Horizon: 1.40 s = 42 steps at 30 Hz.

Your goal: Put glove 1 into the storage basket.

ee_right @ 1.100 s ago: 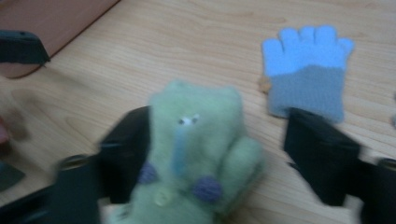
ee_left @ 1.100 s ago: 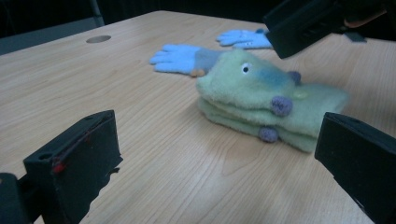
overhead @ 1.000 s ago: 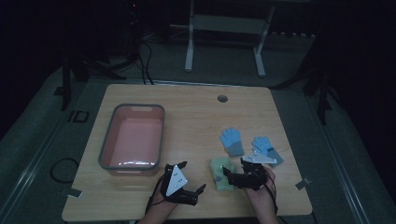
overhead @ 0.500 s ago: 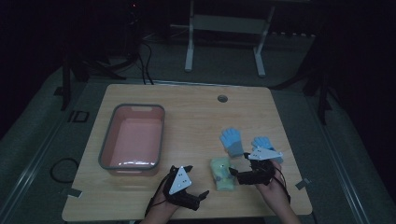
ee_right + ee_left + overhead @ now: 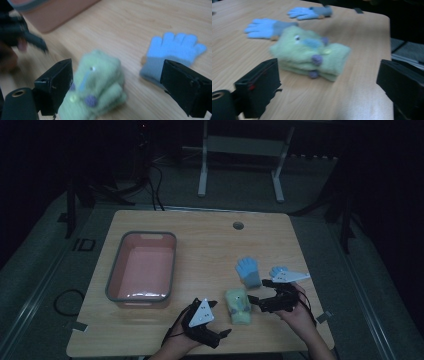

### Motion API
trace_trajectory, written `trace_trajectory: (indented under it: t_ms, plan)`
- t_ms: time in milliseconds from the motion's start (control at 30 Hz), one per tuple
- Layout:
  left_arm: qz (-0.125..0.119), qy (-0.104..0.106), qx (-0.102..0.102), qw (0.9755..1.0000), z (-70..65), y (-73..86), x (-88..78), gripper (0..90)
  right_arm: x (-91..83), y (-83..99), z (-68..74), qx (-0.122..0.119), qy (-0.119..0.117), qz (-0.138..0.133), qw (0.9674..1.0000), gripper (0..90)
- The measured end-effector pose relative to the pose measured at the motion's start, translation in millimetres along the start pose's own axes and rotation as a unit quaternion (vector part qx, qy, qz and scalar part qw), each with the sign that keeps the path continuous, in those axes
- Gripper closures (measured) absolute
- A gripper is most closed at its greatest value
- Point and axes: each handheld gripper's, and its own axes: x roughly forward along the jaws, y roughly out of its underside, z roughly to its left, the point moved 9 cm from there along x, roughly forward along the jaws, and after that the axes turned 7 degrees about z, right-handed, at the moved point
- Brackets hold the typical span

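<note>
— Dark surroundings frame the pale wooden table [image 5: 200, 235]; what lies on it?

— Toward the near edge rests a folded green fleecy cloth with purple buttons [image 5: 237, 306]. Farther back and to the right lies a light blue knitted glove with a grey cuff [image 5: 248, 271], and a second light blue glove [image 5: 278, 271] lies just beside it, partly under the right gripper's grey plate. On the left side sits a pink rectangular plastic tub with a grey rim [image 5: 141, 296], well apart from the cloth.

— Where is the left gripper [image 5: 223, 334]?

— Near the front edge, in the person's left hand, just left of the green cloth. Its own view shows the black jaws standing wide with the cloth lying flat on the table between and beyond them, untouched. Those jaws have just been closing a little, yet nothing is gripped.

— And the right gripper [image 5: 252, 300]?

— It comes in from the right side, tips pointing at the cloth. In its own view the jaws are spread wide: one is level with the cloth's edge, the other is in front of the blue glove's cuff. Neither pad presses on anything. Both views are blurred, so whether a tip brushes the fabric cannot be told.
</note>
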Motion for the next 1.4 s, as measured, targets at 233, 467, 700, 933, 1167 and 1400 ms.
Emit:
trace_trajectory:
  t_ms: [233,467,700,933,1167,1400]
  plan:
    - [0.009,0.025,0.052,0.9983,-14.4,-12.9,15.2,15.5,7.9,-8.2,-0.7,-0.018,-0.014,0.011,0.9997,36.8]
    - [0.046,0.047,0.103,0.9925,-13.9,-17.8,38.6,32.8,33.6,-11.1,-0.1,-0.017,-0.049,0.037,0.9979,41.7]
    - [0.087,0.043,0.133,0.9863,-7.4,-4.0,56.7,35.2,61.9,10.0,-6.9,0.015,-0.093,0.09,0.9915,38.8]
    - [0.099,0.012,0.158,0.9823,-5.6,-0.7,62.9,41.8,73.4,25.4,-3.4,0.028,-0.126,0.126,0.9836,51.2]
    - [0.111,-0.026,0.172,0.9785,-2.1,-0.7,66.2,59.7,70.2,23.3,2.5,-0.009,-0.092,0.115,0.9891,65.9]
    - [0.118,-0.012,0.15,0.9815,3.1,-5.9,60.6,73.7,65.6,17.6,5.1,-0.004,-0.086,0.109,0.9903,70.8]
